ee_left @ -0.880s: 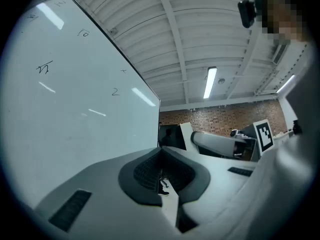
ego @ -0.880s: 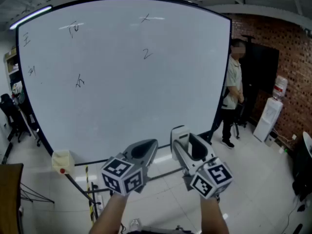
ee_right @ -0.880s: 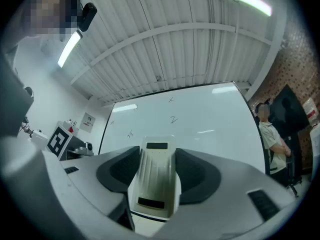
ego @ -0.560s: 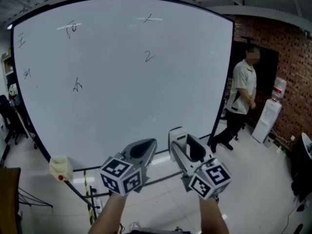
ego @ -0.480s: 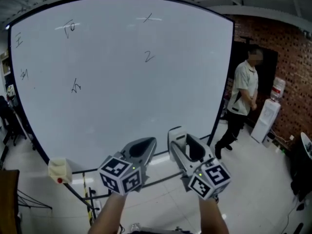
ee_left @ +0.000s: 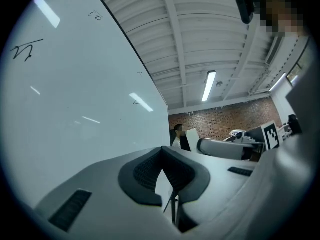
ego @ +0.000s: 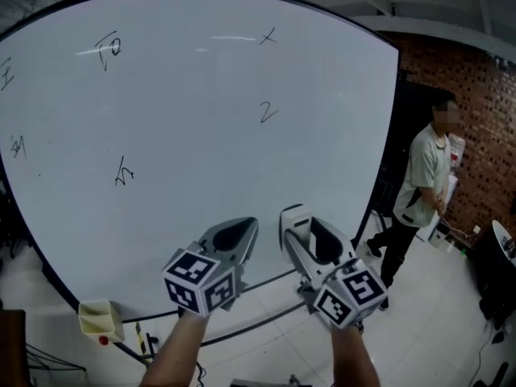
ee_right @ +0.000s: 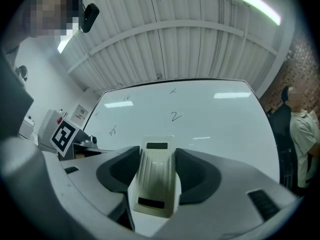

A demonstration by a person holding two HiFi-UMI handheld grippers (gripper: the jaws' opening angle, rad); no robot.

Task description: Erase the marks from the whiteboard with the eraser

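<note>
1. Nearest to me, I am holding the left gripper (ee_left: 161,154) with its dark padded jaws pressed together on nothing; it is idling just beside the right one.
2. I am clamping the right gripper (ee_right: 157,160) on the cream plastic whiteboard eraser (ee_right: 155,184), which is standing lengthwise between the jaws, its nose pointing toward the board.
3. The eraser is not yet touching anything. It is hanging in the air in front of the lower part of the large white whiteboard (ego: 201,135), apart from its surface.
4. Every mark is waiting untouched: a black "2" (ego: 267,113), a small cross (ego: 268,36) near the top edge, and scribbles at left (ego: 122,172), upper left (ego: 109,51) and along the far left edge.
5. A pale yellow tray (ego: 98,319) is sitting at the board's lower left corner, and a person in a light shirt (ego: 423,192) is standing past the right edge, in front of the red brick wall (ego: 484,87).
6. What I am worrying about: the smooth eraser may twist or slide back in the jaws once I press it on the board. If it is landing tilted, it will be wiping with one edge and leaving streaks.
7. The top marks are calling for a long reach, so my pressure may fade there, and wide sweeps rightward could be swinging toward that person.
</note>
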